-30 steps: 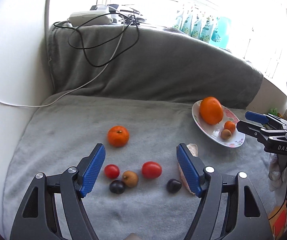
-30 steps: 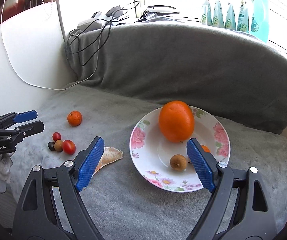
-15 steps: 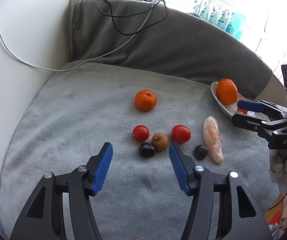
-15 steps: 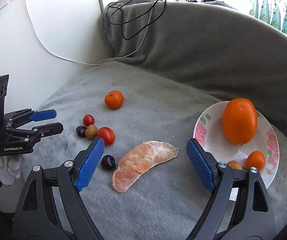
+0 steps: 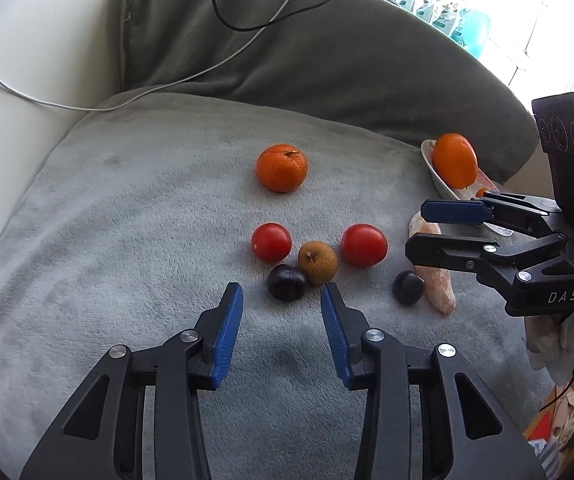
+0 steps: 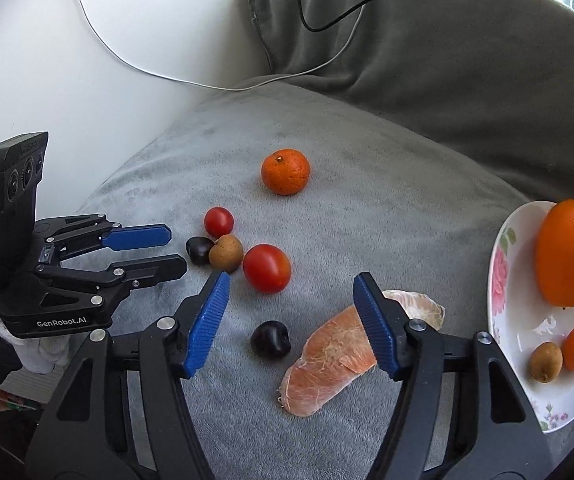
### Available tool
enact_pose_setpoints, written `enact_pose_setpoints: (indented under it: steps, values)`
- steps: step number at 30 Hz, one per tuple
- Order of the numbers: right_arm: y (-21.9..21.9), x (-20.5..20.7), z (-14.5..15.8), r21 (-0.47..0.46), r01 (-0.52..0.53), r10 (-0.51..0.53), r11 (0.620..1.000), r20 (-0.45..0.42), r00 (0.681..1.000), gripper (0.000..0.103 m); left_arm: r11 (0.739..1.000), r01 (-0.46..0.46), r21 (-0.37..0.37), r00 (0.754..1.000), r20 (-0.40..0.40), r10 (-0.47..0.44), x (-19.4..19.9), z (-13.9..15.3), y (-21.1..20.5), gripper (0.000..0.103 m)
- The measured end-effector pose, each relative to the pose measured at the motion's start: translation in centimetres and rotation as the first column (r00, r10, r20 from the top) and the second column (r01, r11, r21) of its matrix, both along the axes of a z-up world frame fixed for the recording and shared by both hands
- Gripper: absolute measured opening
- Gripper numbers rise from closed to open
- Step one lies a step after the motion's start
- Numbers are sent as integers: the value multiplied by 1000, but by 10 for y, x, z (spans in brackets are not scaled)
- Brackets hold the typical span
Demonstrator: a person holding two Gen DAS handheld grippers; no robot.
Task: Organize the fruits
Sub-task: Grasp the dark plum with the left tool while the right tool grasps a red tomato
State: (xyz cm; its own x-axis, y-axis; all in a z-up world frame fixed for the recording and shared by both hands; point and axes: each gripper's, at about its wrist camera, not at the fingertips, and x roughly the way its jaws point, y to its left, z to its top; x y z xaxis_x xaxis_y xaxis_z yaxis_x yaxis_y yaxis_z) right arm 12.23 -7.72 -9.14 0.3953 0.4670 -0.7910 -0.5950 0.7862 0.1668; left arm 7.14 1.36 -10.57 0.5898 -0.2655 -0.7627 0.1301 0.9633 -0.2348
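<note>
On the grey blanket lie a mandarin [image 5: 282, 167], two red tomatoes [image 5: 271, 242] [image 5: 364, 245], a brown fruit [image 5: 318, 262], two dark plums [image 5: 286, 282] [image 5: 408, 287] and a peeled citrus segment [image 6: 335, 354]. My left gripper [image 5: 282, 298] is open, just short of the nearer plum. My right gripper [image 6: 291, 290] is open above the second plum [image 6: 270, 339] and the segment. A flowered plate [image 6: 505, 312] at the right holds a large orange [image 6: 567, 252], a small orange fruit and a brown fruit.
A grey cushion [image 5: 307, 60] with black and white cables rises behind. A white wall [image 6: 67, 60] bounds the left side. The blanket's front right edge drops off near cloth and clutter [image 5: 559, 400].
Both grippers have swung left and closed in on the loose fruit. The left gripper's jaws have narrowed somewhat. The plate has slid to the right edge of the right wrist view.
</note>
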Motion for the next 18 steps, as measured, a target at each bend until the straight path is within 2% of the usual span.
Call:
enact_pose_setpoints:
  steps: [14, 16, 18]
  values:
    - [18, 14, -17, -29, -40, 39, 999, -41, 998, 57, 1000, 21, -5, 1000, -3, -21, 13, -5, -3, 31]
    - [21, 14, -18, -30, -46, 45, 998, -46, 998, 56, 1000, 22, -9, 1000, -7, -22, 15, -6, -4, 30]
    - [23, 15, -21, -35, -53, 51, 998, -54, 997, 49, 1000, 24, -11, 1000, -10, -24, 16, -7, -4, 28]
